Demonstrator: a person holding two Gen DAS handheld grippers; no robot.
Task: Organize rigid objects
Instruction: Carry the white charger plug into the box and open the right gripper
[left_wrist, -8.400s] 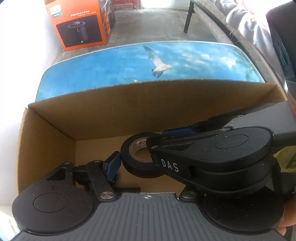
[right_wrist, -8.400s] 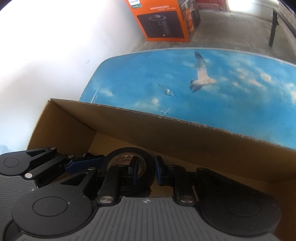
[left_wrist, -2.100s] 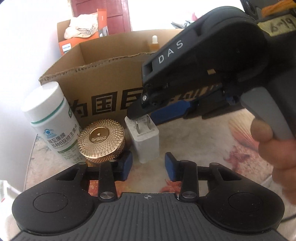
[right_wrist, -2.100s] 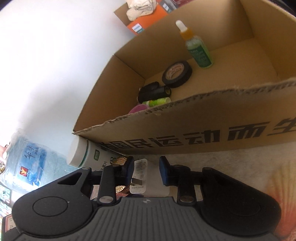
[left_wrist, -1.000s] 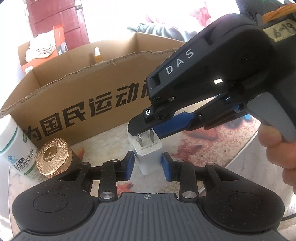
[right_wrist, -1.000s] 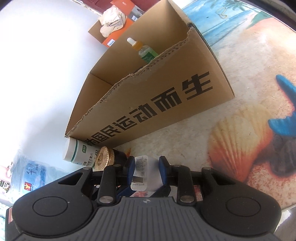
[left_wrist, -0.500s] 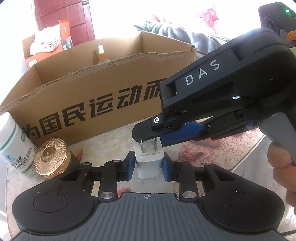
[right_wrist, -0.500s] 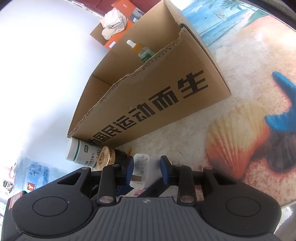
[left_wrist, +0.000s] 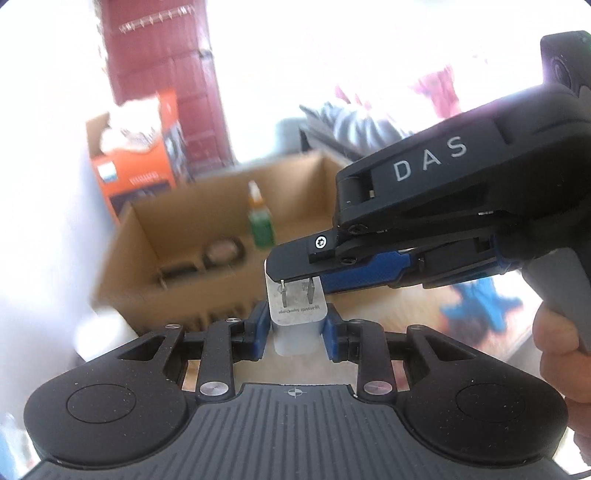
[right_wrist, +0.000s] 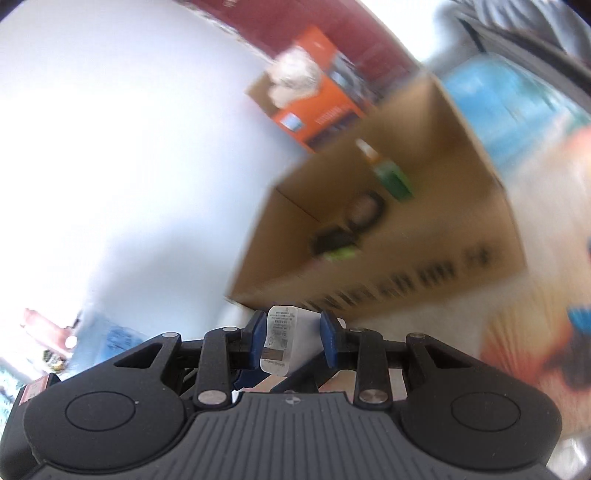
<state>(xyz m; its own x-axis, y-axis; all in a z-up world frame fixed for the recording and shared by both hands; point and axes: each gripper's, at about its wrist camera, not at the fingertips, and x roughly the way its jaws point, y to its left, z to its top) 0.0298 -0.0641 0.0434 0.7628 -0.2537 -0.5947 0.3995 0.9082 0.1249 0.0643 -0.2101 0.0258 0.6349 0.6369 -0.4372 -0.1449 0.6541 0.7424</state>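
**Above the counter, one white charger shared between my two tools**

Just in front of the open cardboard box (left_wrist: 192, 291), I hold a white plug-in charger (left_wrist: 297, 325) in the air, its two metal prongs pointing up. My left tool (left_wrist: 295, 330) is clamped on its lower body, blue pads pressing both sides. My right tool (left_wrist: 295, 275) comes in from the right and grips the same charger near its top; in the right wrist view the charger (right_wrist: 286, 338) sits tilted between the blue pads (right_wrist: 255, 338), touching both as far as I can tell.

What could go wrong, in my judgement: the two grips cross each other, so if my hands drift apart or twist differently the smooth charger may pivot or slip free and fall to the counter (right_wrist: 461, 321). The prongs lie right under the right tool's dark fingertip and may catch when one tool lets go. Both views are blurred with motion, so the box's near wall could be clipped.

Inside the box stand a green dropper bottle (left_wrist: 260, 225), upright toward the back, a dark roll of tape (left_wrist: 221, 253) lying flat, and a dark object (left_wrist: 177, 273) beside it, too blurred to name. Behind sits an orange carton (left_wrist: 136, 173) with something pale on top.
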